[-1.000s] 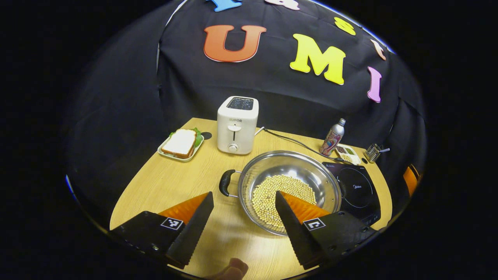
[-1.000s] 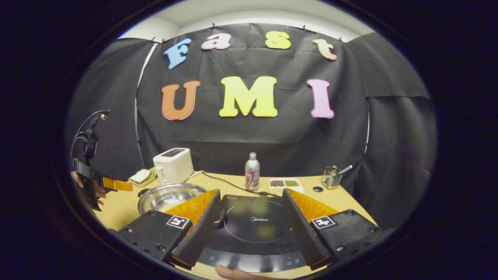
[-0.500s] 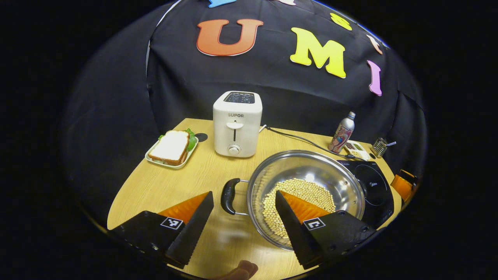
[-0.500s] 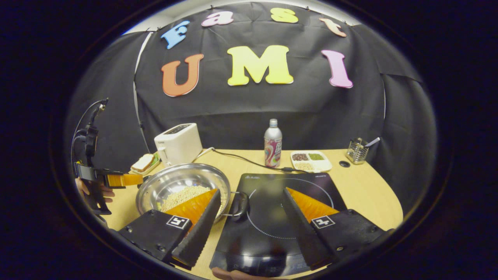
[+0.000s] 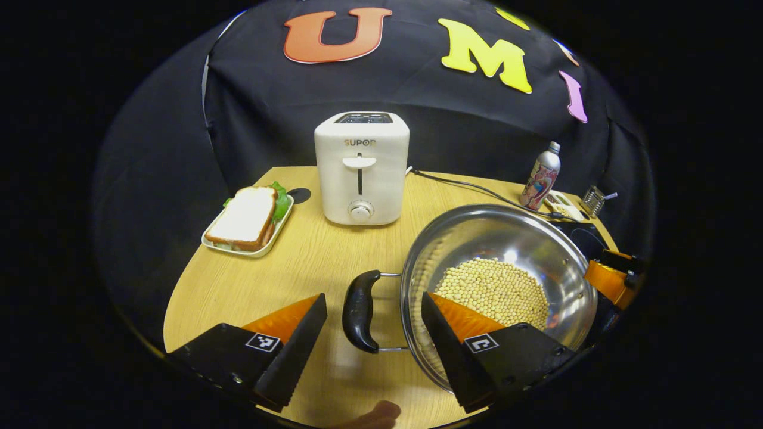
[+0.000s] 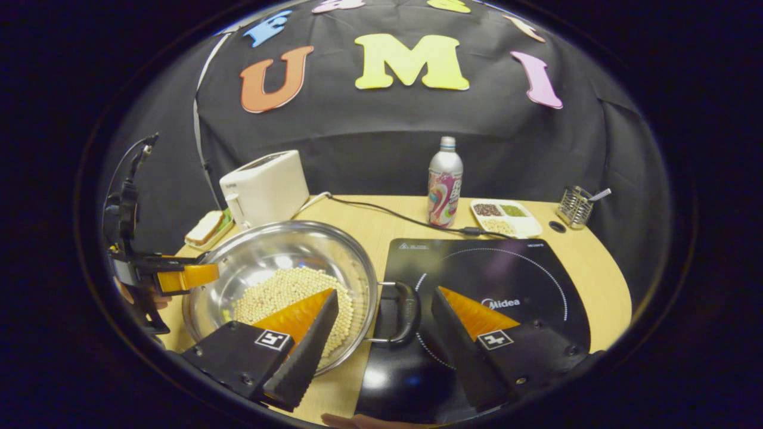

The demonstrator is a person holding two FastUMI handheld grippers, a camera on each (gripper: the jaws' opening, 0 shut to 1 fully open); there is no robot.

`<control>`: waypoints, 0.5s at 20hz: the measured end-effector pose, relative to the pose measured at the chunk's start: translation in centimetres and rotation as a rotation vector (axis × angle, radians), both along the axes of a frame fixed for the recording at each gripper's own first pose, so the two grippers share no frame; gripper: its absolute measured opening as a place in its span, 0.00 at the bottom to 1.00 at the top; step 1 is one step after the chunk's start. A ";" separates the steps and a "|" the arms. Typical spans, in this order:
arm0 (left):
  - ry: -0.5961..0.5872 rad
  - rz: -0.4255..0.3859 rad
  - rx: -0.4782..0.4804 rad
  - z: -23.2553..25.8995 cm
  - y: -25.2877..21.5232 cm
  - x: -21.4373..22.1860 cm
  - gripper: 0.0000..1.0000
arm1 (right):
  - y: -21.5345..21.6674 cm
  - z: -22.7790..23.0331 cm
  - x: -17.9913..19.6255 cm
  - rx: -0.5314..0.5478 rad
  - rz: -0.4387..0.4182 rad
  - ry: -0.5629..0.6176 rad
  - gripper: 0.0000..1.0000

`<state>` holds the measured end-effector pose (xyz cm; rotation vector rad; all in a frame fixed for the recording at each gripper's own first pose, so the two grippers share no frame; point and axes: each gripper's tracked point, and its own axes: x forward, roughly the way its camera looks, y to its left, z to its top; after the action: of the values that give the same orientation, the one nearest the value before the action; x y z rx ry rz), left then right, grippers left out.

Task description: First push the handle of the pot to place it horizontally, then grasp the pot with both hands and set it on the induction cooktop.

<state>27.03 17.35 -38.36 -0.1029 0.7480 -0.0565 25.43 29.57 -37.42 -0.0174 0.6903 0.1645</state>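
Observation:
A steel pot point(image 5: 512, 238) holding pale beans point(image 5: 495, 289) stands on the wooden table, left of the black induction cooktop point(image 6: 506, 274). In the left gripper view, my left gripper point(image 5: 373, 298) is open and the pot's black left handle point(image 5: 359, 310) lies between its fingers, untouched. In the right gripper view, my right gripper point(image 6: 384, 293) is open around the pot's point(image 6: 280, 250) other black handle point(image 6: 400, 313), which hangs over the cooktop's left edge. Each view also holds the other gripper at the pot's far side: the left gripper point(image 6: 179, 277) and the right gripper point(image 5: 608, 280).
A white toaster point(image 5: 362, 167) stands behind the pot, its cable point(image 6: 393, 215) running across the table. A sandwich on a plate point(image 5: 247, 217) lies at the back left. A bottle point(image 6: 444, 182), a snack tray point(image 6: 505, 215) and a wire holder point(image 6: 577, 205) stand behind the cooktop.
Both grippers have come down and forward to the pot. Each open gripper now has a pot handle between its fingers. The pot has not moved on the table.

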 end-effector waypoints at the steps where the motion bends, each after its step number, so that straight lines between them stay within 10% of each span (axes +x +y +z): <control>1: 0.012 0.002 0.000 -0.4 0.0 0.3 0.95 | 0.3 -0.4 0.2 0.004 -0.011 0.012 0.97; 6: -0.003 -0.029 -0.011 -0.4 -0.7 0.6 0.68 | -1.0 -1.8 0.9 -0.006 -0.066 0.041 0.94; 10: 0.001 -0.039 -0.004 -0.4 -0.6 0.5 0.65 | -1.1 -2.6 1.5 -0.010 -0.047 0.056 0.67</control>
<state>27.55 16.71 -38.79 -0.0926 0.7513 -0.0949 26.92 28.48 -40.03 -0.0057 0.7472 0.1170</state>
